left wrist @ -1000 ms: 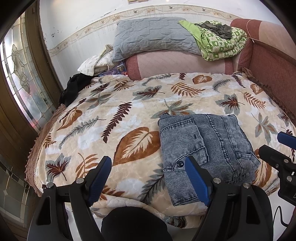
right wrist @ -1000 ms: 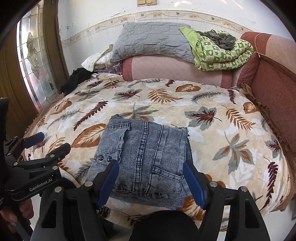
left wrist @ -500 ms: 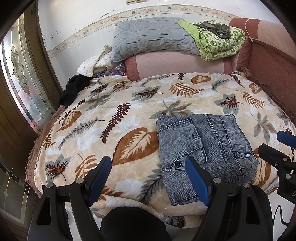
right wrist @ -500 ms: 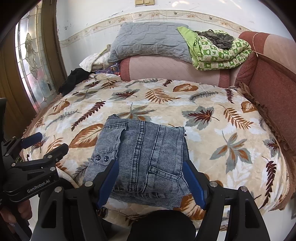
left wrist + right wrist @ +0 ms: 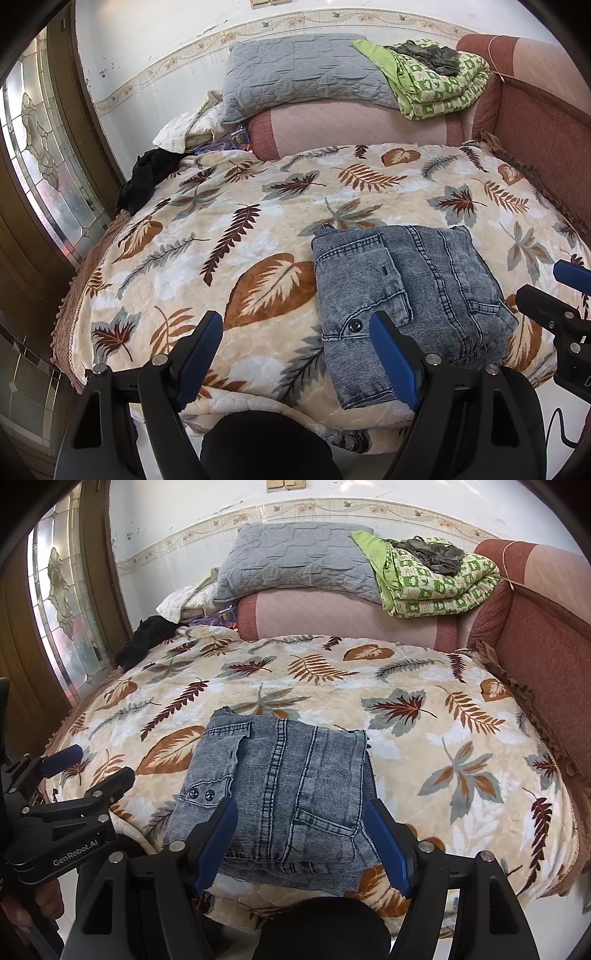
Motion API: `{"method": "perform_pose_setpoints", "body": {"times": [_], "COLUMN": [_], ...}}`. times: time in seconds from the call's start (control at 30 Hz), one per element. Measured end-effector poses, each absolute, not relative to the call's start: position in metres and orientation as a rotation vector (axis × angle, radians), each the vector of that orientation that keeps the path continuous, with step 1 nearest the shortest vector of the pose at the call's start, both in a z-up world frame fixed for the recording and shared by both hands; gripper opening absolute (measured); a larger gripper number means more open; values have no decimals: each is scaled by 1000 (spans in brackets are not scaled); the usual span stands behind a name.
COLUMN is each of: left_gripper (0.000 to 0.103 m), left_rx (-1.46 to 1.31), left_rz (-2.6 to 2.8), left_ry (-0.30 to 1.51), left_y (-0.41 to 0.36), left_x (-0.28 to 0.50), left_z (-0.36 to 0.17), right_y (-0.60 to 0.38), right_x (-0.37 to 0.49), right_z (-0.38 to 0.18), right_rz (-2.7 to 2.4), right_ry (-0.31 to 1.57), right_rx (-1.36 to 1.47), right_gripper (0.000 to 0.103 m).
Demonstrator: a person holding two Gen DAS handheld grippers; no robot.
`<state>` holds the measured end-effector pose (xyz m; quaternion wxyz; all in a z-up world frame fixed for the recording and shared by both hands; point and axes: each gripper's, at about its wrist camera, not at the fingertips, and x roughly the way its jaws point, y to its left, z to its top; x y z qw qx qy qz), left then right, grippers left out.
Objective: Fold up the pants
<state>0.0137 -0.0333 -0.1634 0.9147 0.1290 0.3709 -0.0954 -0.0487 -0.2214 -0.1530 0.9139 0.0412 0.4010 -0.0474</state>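
The grey-blue denim pants lie folded into a thick rectangle near the front edge of the bed; they also show in the right wrist view. My left gripper is open and empty, held off the bed's front edge, to the left of the pants. My right gripper is open and empty, hovering just in front of the pants' near edge. Each gripper shows at the side of the other's view: the right one, the left one.
The bed carries a leaf-patterned blanket. A grey pillow and a green folded quilt rest on the pink headboard cushion. Dark clothes lie at the far left corner. A red padded side runs along the right. A glass door stands left.
Both grippers have drawn back and up a little from the bed. The folded pants have not moved.
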Motion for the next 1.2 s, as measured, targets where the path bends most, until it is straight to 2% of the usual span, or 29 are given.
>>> {"method": "perform_pose_setpoints", "body": {"times": [0.37, 0.53, 0.7, 1.2], "left_gripper": [82, 82, 82, 82], "left_rx": [242, 174, 176, 301], "left_rz": [-133, -160, -164, -223], "left_ry": [839, 964, 949, 855], "left_y": [2, 21, 12, -31], "left_x": [48, 73, 70, 41], "left_z": [-174, -193, -195, -179], "right_y": [-255, -293, -324, -259], "right_x": [-52, -49, -47, -36], "right_z": [-157, -170, -180, -161], "right_rz": [-118, -102, -125, -189], "right_ry": [820, 851, 855, 841], "right_rx": [141, 259, 388, 26], "right_gripper": [75, 77, 77, 77]}}
